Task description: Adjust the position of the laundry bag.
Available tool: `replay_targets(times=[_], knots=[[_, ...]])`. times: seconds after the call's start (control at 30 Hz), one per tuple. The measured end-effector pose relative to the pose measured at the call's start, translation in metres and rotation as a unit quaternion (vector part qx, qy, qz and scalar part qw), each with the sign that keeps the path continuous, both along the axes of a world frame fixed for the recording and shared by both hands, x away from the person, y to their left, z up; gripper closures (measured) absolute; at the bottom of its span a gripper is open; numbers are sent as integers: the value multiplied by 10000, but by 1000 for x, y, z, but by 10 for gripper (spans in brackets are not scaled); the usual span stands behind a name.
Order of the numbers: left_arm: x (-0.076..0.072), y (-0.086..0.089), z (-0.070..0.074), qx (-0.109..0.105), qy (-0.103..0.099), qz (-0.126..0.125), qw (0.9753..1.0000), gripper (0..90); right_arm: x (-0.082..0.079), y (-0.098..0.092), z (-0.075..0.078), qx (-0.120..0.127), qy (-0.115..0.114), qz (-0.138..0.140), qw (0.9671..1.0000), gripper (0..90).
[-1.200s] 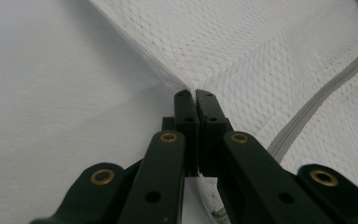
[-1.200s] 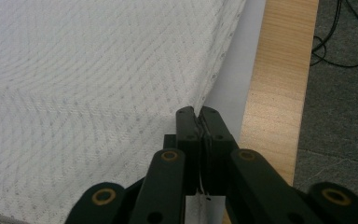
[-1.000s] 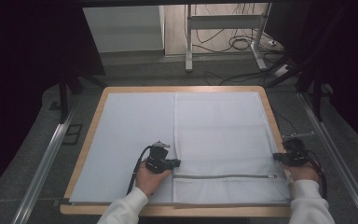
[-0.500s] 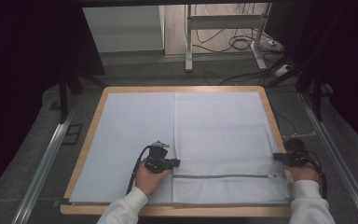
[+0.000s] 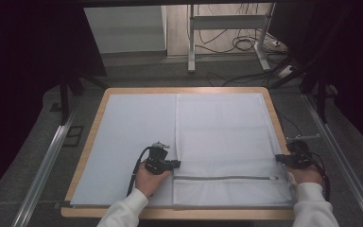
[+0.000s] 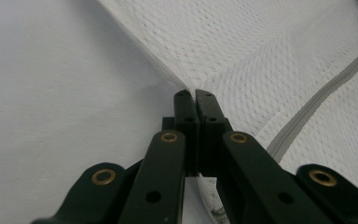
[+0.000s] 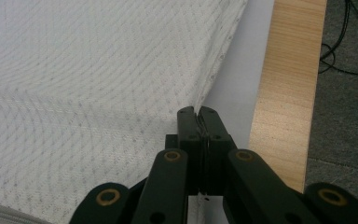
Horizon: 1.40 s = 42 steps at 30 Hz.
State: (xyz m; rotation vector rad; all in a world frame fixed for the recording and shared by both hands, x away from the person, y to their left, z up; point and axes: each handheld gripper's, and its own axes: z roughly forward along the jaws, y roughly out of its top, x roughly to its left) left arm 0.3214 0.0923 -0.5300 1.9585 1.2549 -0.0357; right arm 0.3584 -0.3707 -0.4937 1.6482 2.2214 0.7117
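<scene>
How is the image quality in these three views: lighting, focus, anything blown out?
High view: dim, soft, with black surroundings; the white mesh bag and the table edge stay readable. Left gripper view: evenly lit, mesh weave and zipper sharp, left gripper slightly soft near the lens. Right gripper view: weave crisp by the right gripper, no glare.

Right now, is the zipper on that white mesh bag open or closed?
Closed, as far as it shows: the zipper runs as one flat unbroken line across the mesh bag, no gap along it.

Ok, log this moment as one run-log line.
left gripper: jaws shut on white mesh zippered laundry bag left edge | right gripper: jaws shut on right edge | bag flat on table
</scene>
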Motion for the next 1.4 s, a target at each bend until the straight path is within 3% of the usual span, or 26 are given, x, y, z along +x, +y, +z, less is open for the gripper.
replay_targets(times=[0.57,1.4], knots=[[1,15,0,-11,60,86,9999,898,-1,8,-2,133,-15,97,9999,879],[0,45,6,-68,-23,270,9996,898,0,35,-3,216,-107,257,9994,879]])
